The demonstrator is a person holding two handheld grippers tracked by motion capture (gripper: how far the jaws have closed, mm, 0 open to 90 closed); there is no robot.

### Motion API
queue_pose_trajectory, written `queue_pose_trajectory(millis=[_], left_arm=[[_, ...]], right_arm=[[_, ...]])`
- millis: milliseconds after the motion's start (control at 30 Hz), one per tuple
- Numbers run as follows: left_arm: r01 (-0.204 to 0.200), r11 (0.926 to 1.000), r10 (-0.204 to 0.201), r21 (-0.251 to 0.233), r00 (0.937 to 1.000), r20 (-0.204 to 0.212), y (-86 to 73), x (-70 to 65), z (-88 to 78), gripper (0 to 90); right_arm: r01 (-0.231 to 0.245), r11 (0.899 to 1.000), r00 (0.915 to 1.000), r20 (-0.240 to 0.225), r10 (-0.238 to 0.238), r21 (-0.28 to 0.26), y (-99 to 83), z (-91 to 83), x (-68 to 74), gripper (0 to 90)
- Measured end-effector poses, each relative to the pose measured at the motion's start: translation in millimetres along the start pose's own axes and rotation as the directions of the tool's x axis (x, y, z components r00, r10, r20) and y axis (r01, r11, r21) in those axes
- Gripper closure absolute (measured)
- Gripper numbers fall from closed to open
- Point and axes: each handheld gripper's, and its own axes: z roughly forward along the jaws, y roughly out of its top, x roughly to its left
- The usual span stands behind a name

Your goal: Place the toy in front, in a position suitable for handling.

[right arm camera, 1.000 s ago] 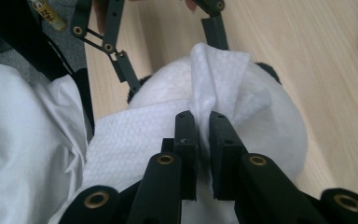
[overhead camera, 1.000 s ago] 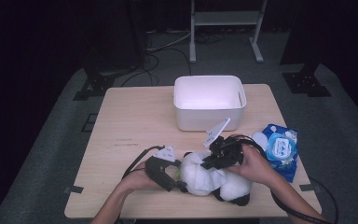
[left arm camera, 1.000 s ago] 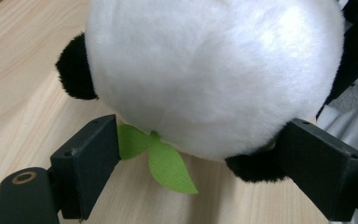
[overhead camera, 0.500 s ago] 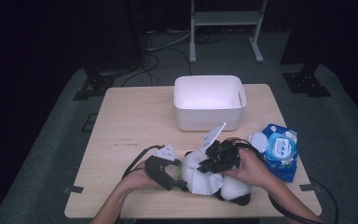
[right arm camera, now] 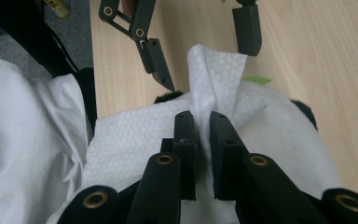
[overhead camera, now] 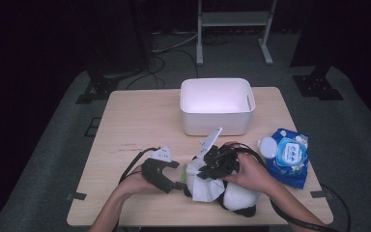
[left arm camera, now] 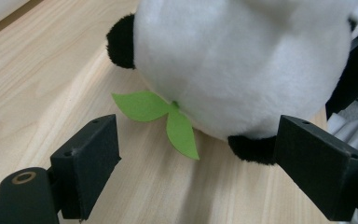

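R gripper [right arm camera: 198,140] nipped tight on a wet wipe [right arm camera: 144,130], draped over the plush panda [overhead camera: 236,195] at the table's [overhead camera: 135,121] near edge, right of centre. L gripper [left arm camera: 196,158] jaws wide, panda's head just ahead btwn them, untouched. Far side: white bin [overhead camera: 216,105]; wipes pack [overhead camera: 290,157] near right edge

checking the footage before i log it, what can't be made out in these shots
- Panda plush: its top is cut off by the left gripper view's upper edge; in the high view the wet wipe and the right gripper cover much of it.
- Wipes pack: its print is too small to read in the high view.
- White bin: its inside is washed out by glare.
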Motion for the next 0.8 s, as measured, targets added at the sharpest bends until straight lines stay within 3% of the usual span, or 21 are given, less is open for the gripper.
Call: queue_pose_trajectory(millis=[467, 567, 800], left_arm=[[-0.013, 0.9999, 0.012, 0.009, 0.9997, 0.022, 0.6, -2.9, 0.8, 13.0], [-0.017, 0.9998, 0.017, 0.008, 0.9996, 0.025, 1.2, -3.6, 0.4, 13.0], [-0.026, 0.9996, 0.025, 0.009, 0.9993, 0.028, 3.1, -5.3, 0.6, 13.0]], right_arm=[[0.026, 0.999, 0.9994, -0.022, -0.026, 0.028, 27.8, 25.9, -6.5, 82.1], [0.021, 0.999, 0.9996, -0.020, -0.020, 0.024, 27.9, 24.6, -9.1, 82.1], [-0.039, 0.999, 0.9985, 0.037, 0.039, -0.008, 10.8, -2.0, -21.8, 82.1]])
